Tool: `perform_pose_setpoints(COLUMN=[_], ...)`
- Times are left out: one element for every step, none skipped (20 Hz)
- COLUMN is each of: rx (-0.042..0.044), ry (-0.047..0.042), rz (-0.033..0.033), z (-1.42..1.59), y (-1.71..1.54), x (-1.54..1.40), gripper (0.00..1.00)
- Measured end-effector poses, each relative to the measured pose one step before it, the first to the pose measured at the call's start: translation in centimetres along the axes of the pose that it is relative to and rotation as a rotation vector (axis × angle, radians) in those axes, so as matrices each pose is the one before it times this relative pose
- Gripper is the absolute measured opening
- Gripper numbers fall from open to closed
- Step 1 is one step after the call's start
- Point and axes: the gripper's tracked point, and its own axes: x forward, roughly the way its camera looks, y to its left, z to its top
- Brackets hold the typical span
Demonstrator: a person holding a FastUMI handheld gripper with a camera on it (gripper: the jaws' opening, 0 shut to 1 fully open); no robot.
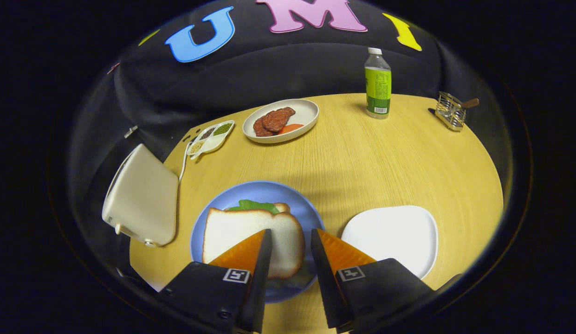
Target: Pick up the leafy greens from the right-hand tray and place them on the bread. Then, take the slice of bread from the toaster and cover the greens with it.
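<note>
A: Greens point(255, 205) first: where are they now?

B: On the blue plate point(264, 188), low and centre in the frame. You can see a green edge poking out from under the top slice of bread point(236, 234), with a bit of the lower slice behind it. The white tray point(399, 232) to the lower right looks bare, so I'd judge both steps are done.

A: And the toaster point(144, 199)?

B: At the left; you can't see into its slots from here.

A: What is your gripper point(291, 241) doing?

B: Your fingers stand apart and hold nothing. They're tilted down over the near side of the bread, the left one across it. Whether they touch it I cannot tell.
</note>
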Motion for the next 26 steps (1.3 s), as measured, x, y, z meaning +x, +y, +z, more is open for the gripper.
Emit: perform_pose_setpoints(rx=[-0.01914, -0.01533, -0.00972, -0.01041, -0.01255, -0.01248, -0.01242, -0.01662, -0.01845, -0.01679, -0.01501, -0.01341, -0.01199, -0.00859, -0.00413, -0.00223, -0.00147, -0.00427, -0.00777, -0.01132, -0.01564, -0.01505, -0.01471, -0.01197, -0.01282, -0.01847], ry=[-0.00303, -0.00210, -0.00422, -0.00617, -0.01278, -0.01499, -0.01935, -0.01815, -0.02116, -0.02424, -0.02616, -0.02653, -0.02780, -0.02432, -0.02777, -0.02345, -0.02398, -0.02306, -0.01616, -0.02027, -0.01923, -0.01848, -0.01526, -0.00883, -0.00649, -0.00630], rz=[0.00114, -0.00165, -0.00244, -0.00458, -0.00665, 0.00033, 0.00476, 0.00171, 0.00334, 0.00303, 0.00274, 0.00282, 0.00373, 0.00650, 0.00697, 0.00828, 0.00836, 0.01146, 0.01129, 0.00511, 0.00332, 0.00033, -0.00091, 0.00347, -0.00171, -0.00494], z=[0.347, 0.259, 0.268, 0.508, 0.646, 0.714, 0.826, 0.775, 0.779, 0.894, 0.961, 0.991, 1.018, 1.000, 1.069, 0.955, 0.936, 0.863, 0.713, 0.747, 0.666, 0.495, 0.206, 0.136, -0.005, -0.169], y=[-0.302, -0.494, -0.398, -0.612, -0.640, -0.521, -0.295, -0.296, -0.158, -0.069, 0.027, 0.139, 0.318, 0.457, 0.587, 0.670, 0.678, 0.753, 0.804, 0.610, 0.558, 0.504, 0.377, 0.414, 0.347, 0.088], x=[-0.430, -0.140, -0.360, -0.434, -0.576, -0.600, -0.965, -0.857, -0.927, -0.973, -1.007, -1.026, -1.070, -0.983, -1.096, -0.923, -0.987, -0.912, -0.892, -0.947, -0.853, -0.731, -0.669, -0.563, -0.625, -0.407], gripper=[0.59, 0.63, 0.67, 0.71, 0.76, 0.81, 0.86, 0.93, 0.96, 0.99, 0.99, 0.99, 0.99, 0.99, 0.99, 0.99, 0.99, 0.99, 0.99, 0.99, 0.99, 0.99, 0.99, 0.99, 0.99, 0.99])
